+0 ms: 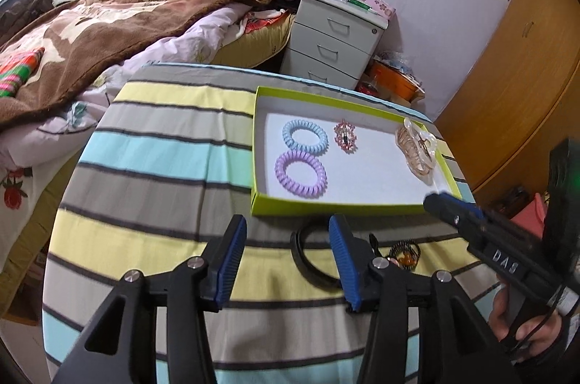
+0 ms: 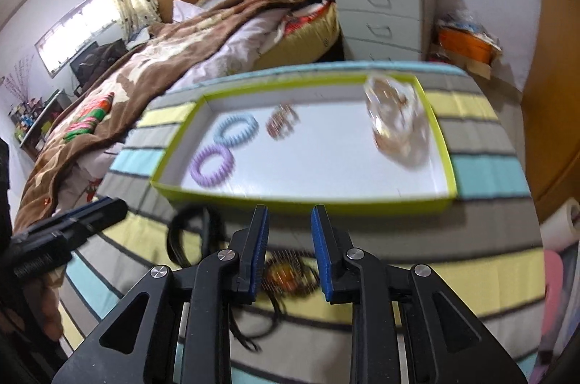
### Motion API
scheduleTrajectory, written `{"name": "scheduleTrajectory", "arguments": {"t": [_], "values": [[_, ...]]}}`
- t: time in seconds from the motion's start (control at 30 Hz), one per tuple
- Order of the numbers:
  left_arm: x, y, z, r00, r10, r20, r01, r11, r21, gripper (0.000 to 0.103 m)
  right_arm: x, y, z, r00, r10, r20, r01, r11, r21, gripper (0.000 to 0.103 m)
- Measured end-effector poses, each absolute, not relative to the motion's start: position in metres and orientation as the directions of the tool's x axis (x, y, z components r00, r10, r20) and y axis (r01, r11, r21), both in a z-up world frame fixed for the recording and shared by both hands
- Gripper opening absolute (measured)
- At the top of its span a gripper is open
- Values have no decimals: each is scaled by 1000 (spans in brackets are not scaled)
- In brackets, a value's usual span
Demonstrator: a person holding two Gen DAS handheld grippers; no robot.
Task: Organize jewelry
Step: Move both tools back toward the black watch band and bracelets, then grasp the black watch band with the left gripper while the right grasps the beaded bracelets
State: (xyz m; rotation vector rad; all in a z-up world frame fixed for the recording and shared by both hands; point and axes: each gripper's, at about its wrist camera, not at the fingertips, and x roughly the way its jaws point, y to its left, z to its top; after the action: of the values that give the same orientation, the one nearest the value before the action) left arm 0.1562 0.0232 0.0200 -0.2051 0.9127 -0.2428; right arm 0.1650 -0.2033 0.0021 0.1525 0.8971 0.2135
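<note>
A green-rimmed shallow box [image 1: 326, 208] [image 2: 301, 203] lies on the striped table. In it are a blue coil hair tie [image 1: 304, 136] [image 2: 235, 129], a purple coil hair tie [image 1: 301, 174] [image 2: 212, 165], a pink beaded brooch [image 1: 346, 136] [image 2: 282, 121] and a clear-and-gold hair claw [image 1: 417, 145] [image 2: 397, 126]. A black headband [image 1: 308, 261] [image 2: 181, 239] and an amber-and-black ornament [image 1: 404, 253] [image 2: 286, 273] lie on the cloth in front of the box. My left gripper [image 1: 286, 261] is open and empty beside the headband. My right gripper [image 2: 290, 250] is open, with the ornament between its fingers.
The table has a striped cloth [image 1: 163, 166]. A bed with a brown blanket [image 1: 108, 21] lies to the left. A grey drawer cabinet [image 1: 333, 40] stands behind the table. A wooden wardrobe [image 1: 525, 76] is on the right.
</note>
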Motion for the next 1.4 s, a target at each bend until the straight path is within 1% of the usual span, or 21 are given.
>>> {"name": "scheduleTrajectory", "arguments": {"t": [0.07, 0.1, 0.13, 0.23, 0.37, 0.67, 0.9, 0.97, 1.03, 1.13, 1.4], "values": [[151, 26, 18, 583, -299, -755, 118, 951, -286, 51, 162, -207, -7, 589, 245, -770, -99, 968, 232, 33], [149, 27, 17, 583, -302, -754, 116, 950, -290, 51, 160, -209, -10, 586, 244, -773, -90, 967, 237, 42], [146, 29, 15, 581, -306, -754, 115, 948, -296, 51, 159, -211, -12, 583, 249, -773, -83, 965, 248, 45], [139, 30, 10, 572, -308, -760, 112, 947, -300, 51, 159, -214, -23, 567, 252, -784, -57, 962, 268, 45], [133, 35, 6, 567, -306, -765, 104, 947, -302, 51, 159, -207, -31, 552, 222, -804, -53, 971, 231, 45], [129, 44, -2, 556, -296, -776, 81, 949, -304, 51, 153, -190, -32, 564, 137, -814, -79, 991, 112, 45], [129, 42, -5, 545, -291, -786, 76, 951, -299, 51, 146, -183, -34, 564, 100, -820, -112, 993, 44, 45], [129, 40, -6, 542, -289, -789, 73, 952, -298, 51, 143, -181, -35, 568, 91, -818, -122, 992, 26, 42], [130, 40, -7, 540, -286, -792, 71, 953, -296, 51, 139, -181, -35, 579, 71, -812, -124, 992, -2, 28], [130, 39, -8, 537, -281, -795, 68, 954, -291, 51, 136, -184, -35, 581, 82, -810, -128, 992, 9, 19], [130, 34, -9, 529, -269, -805, 66, 959, -277, 51, 129, -203, -33, 599, 108, -794, -83, 994, 73, 19]]}}
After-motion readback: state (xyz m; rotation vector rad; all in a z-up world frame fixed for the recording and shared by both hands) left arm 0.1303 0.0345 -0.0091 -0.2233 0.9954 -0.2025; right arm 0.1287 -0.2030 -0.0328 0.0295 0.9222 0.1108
